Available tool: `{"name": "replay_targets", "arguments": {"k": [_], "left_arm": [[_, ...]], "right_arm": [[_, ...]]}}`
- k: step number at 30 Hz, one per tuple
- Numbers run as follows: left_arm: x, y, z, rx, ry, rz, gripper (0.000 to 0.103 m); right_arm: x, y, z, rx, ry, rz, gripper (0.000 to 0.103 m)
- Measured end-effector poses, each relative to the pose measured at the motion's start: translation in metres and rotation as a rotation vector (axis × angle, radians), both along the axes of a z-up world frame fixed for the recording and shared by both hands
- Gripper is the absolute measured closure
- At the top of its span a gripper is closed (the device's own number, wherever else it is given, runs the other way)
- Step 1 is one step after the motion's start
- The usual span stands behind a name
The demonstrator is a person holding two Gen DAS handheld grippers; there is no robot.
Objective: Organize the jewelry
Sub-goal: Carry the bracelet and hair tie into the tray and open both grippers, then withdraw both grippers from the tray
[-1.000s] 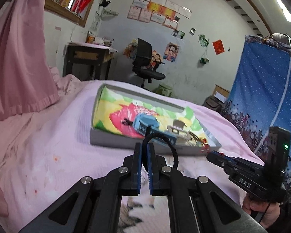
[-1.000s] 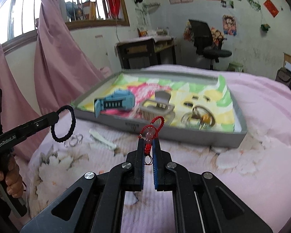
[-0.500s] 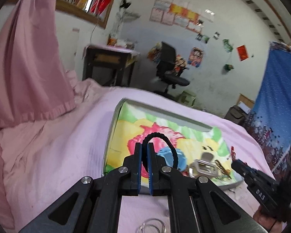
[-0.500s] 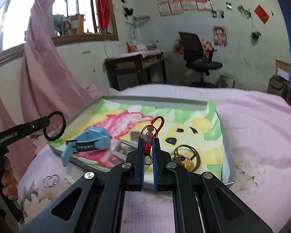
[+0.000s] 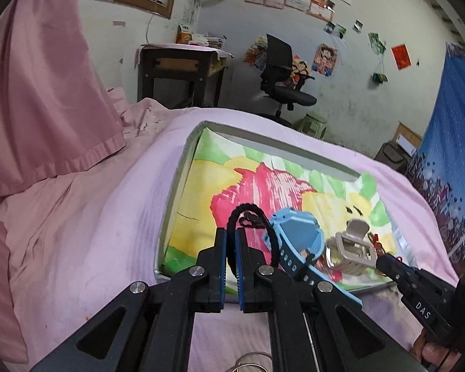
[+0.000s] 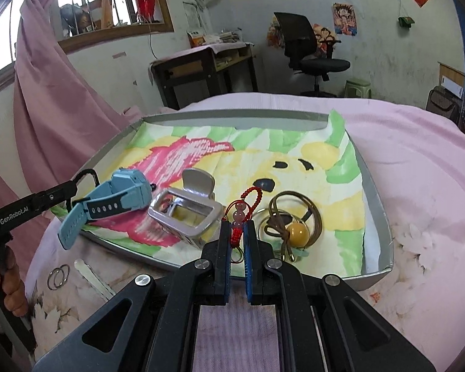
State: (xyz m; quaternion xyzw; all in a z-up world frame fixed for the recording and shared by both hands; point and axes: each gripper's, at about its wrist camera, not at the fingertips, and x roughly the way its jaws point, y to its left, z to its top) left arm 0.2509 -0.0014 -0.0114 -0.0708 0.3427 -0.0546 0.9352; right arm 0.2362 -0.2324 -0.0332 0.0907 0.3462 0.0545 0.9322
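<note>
The left tool (image 5: 231,248) is closed on one black braided loop (image 5: 253,220), which stands up from between its blue pads and curves over to its right side. The right tool (image 6: 238,241) is closed on one red cord charm (image 6: 243,209) with two pink beads; the cord loop rises just above the fingertips.

Both tools are over the near edge of one grey tray (image 6: 375,195), which lies on the bed and is lined with a painted sheet in yellow, pink and green. Just ahead and to the right of the left tool lies one blue watch (image 5: 297,241), with its strap hanging over the near rim of the tray. Right of the watch is one silver hair claw (image 5: 352,248). From the right tool, the hair claw is just to the front left, and the watch is further left, close to the tip of the left tool. Just to the front right of the right tool lies one brown cord with a yellow bead (image 6: 294,226), inside the tray.

On the bed cover outside the tray, left of the right tool, lie two thin metal rings (image 6: 59,276), touching one another, and beside them one pale flat clip (image 6: 91,279).
</note>
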Motion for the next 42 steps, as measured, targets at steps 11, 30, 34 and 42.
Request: {"name": "replay_targets", "arguments": {"k": [11, 30, 34, 42], "left_arm": [[0.001, 0.0, -0.005, 0.006, 0.033, -0.023, 0.097], [-0.022, -0.016, 0.005, 0.06, -0.046, -0.077, 0.055], [-0.029, -0.013, 0.009, 0.049, -0.072, -0.072, 0.033], [-0.054, -0.006, 0.02, 0.063, -0.163, -0.024, 0.004]], "right_arm": [[-0.001, 0.002, -0.002, -0.004, 0.003, 0.02, 0.096], [-0.011, 0.012, 0.01, -0.055, -0.044, 0.042, 0.07], [-0.02, 0.014, 0.018, -0.074, -0.084, 0.031, 0.06], [-0.044, 0.007, 0.038, -0.046, -0.19, -0.018, 0.021]]}}
